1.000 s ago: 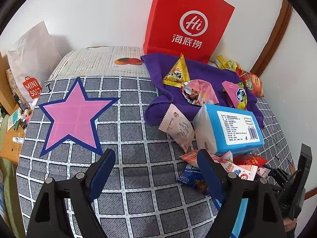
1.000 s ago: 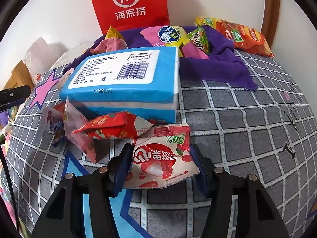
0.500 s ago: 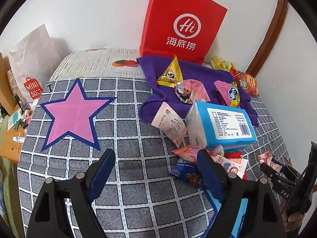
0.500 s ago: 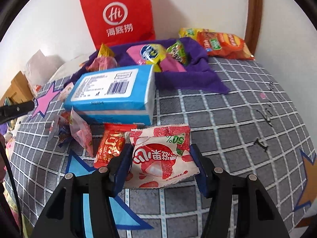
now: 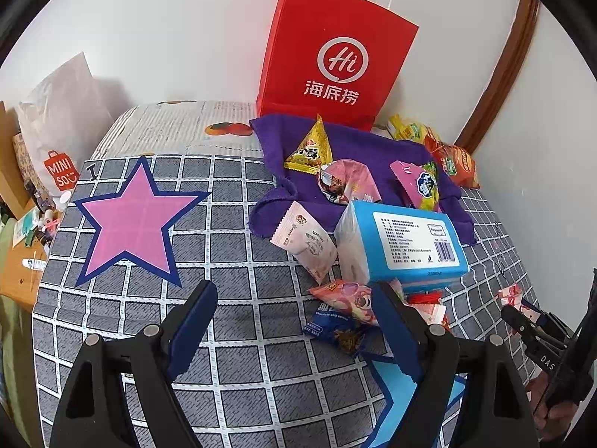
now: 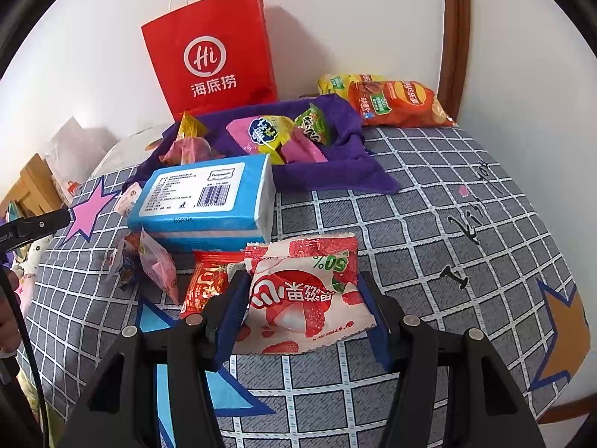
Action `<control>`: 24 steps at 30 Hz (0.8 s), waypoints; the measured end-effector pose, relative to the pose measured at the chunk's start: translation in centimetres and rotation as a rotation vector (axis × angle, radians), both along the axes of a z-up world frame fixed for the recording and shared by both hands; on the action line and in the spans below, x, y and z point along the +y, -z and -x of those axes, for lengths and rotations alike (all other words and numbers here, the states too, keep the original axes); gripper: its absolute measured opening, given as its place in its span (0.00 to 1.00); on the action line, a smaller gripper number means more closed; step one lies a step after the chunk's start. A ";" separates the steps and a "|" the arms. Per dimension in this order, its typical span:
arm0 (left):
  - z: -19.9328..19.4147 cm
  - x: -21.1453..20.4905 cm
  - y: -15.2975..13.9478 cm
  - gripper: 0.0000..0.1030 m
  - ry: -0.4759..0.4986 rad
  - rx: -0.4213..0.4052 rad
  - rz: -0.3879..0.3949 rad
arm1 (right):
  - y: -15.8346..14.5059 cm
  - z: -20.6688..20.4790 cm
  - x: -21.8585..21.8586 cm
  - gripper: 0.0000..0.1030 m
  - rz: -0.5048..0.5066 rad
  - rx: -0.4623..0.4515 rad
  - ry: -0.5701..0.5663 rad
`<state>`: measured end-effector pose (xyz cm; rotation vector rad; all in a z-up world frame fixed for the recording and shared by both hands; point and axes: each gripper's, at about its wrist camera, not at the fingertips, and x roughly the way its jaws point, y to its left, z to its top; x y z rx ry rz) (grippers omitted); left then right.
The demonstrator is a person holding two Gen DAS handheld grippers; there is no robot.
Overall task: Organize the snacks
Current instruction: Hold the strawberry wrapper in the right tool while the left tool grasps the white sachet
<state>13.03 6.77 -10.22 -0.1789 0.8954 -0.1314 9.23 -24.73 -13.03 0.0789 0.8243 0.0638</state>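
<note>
Since the earlier frames, the strawberry snack packet (image 6: 304, 295) has been lifted away from the blue tissue pack (image 6: 209, 196), clamped between the right tongs (image 6: 303, 308) above the checkered bed cover (image 6: 429, 231). The left tongs (image 5: 294, 321) are held apart, nothing between them.

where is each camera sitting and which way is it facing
Left wrist: on the left claw, open and empty, looking across the grey checked bedspread toward the red paper bag; the right claw shows at the right edge.
Right wrist: on the right claw, shut on the strawberry-print snack packet, facing the same wall; the left claw tip shows at left.
Shared: red paper bag, blue tissue pack, purple cloth.
</note>
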 end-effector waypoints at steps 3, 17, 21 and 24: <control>-0.5 0.1 0.1 0.81 -0.002 0.001 0.007 | -0.3 -0.2 0.0 0.56 0.003 -0.002 0.004; -4.0 0.3 2.0 0.80 -0.006 0.045 0.044 | -0.9 -2.2 -0.3 0.56 0.017 -0.004 0.023; -5.1 0.0 2.8 0.80 0.001 0.065 0.054 | -0.7 -2.7 -0.4 0.56 0.017 0.001 0.028; -5.8 -0.3 3.4 0.80 0.006 0.073 0.052 | -0.6 -3.0 -0.5 0.56 0.016 0.003 0.032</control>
